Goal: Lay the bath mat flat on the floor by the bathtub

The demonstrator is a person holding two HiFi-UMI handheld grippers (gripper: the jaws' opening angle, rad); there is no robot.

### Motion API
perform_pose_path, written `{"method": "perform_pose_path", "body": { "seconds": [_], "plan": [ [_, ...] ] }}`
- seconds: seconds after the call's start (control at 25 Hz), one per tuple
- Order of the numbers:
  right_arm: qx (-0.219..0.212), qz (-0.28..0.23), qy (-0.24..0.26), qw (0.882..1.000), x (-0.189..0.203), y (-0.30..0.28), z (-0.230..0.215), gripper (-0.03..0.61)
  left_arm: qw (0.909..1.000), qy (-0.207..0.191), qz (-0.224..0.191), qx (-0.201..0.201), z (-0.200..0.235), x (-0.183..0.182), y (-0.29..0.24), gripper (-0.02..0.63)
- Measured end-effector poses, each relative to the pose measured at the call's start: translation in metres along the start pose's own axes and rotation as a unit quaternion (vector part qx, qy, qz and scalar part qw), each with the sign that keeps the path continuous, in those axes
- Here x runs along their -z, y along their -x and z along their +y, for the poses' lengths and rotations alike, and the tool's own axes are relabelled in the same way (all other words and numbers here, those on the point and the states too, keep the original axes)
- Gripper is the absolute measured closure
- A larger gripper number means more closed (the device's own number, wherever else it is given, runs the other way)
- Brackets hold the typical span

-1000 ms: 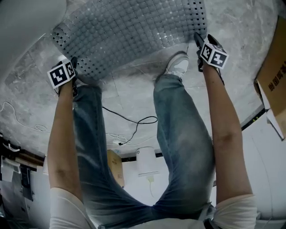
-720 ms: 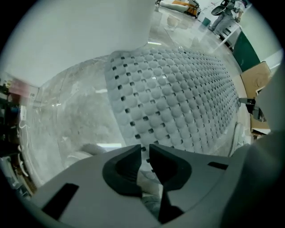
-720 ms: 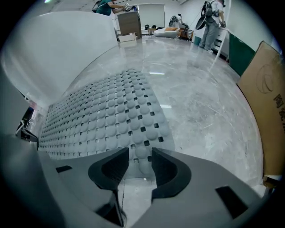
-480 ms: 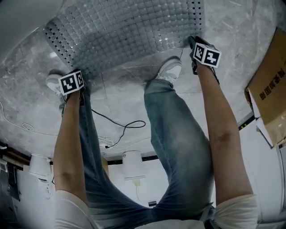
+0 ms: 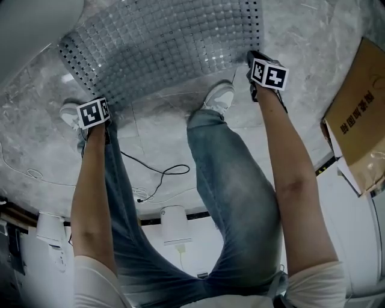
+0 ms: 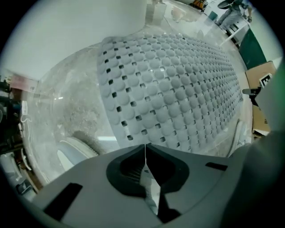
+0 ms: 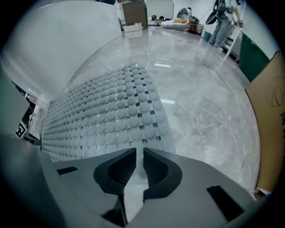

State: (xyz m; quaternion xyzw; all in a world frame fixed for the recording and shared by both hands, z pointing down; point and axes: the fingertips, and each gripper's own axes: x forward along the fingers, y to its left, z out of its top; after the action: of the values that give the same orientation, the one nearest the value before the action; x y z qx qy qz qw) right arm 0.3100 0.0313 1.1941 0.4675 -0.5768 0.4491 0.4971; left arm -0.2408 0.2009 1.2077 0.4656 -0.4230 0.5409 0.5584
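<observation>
One white bathtub (image 5: 27, 18) is seen beyond the left tongs (image 6: 144, 149), and one glossy marble floor (image 5: 313, 30) is spread under everything. One grey mat (image 5: 168, 42) lies ahead of both tongs, stretched away from them toward the tub, with its near edge taken up at the two near corners. The mat is judged to be light, soft and floppy: a thin rubbery sheet of rounded bumps and square holes that would sag or fold wherever it is not supported. It is best held by the corners of one edge, well apart, so that it is kept taut while lowered; the bumps should give the jaws some grip. One cardboard box (image 5: 361, 114) is seen well to the right of the right tongs (image 7: 139, 153). Two shoes (image 5: 219, 99) are counted, one just beside each of the tongs. Two tongs are counted: the right ones are clenched on the mat's edge, which fills the narrow gap between the jaws, and the left ones are pressed to a thin seam at the mat's corner, judged to be pinching it. One dark cable (image 5: 159, 174) lies behind the tongs.
</observation>
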Motion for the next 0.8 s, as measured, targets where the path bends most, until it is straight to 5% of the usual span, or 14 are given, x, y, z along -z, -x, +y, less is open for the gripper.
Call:
{"method": "perform_pose_path", "body": {
  "seconds": [0.32, 0.8],
  "plan": [
    [-0.042, -0.06, -0.025, 0.997, -0.061, 0.073, 0.058, 0.54, 0.9958, -0.044, -0.062, 0.051, -0.038, -0.056, 0.089, 0.597],
    [-0.146, -0.155, -0.045, 0.976, -0.124, 0.246, 0.192, 0.552, 0.9701, -0.087, -0.161, 0.159, -0.111, -0.106, 0.287, 0.598]
  ]
}}
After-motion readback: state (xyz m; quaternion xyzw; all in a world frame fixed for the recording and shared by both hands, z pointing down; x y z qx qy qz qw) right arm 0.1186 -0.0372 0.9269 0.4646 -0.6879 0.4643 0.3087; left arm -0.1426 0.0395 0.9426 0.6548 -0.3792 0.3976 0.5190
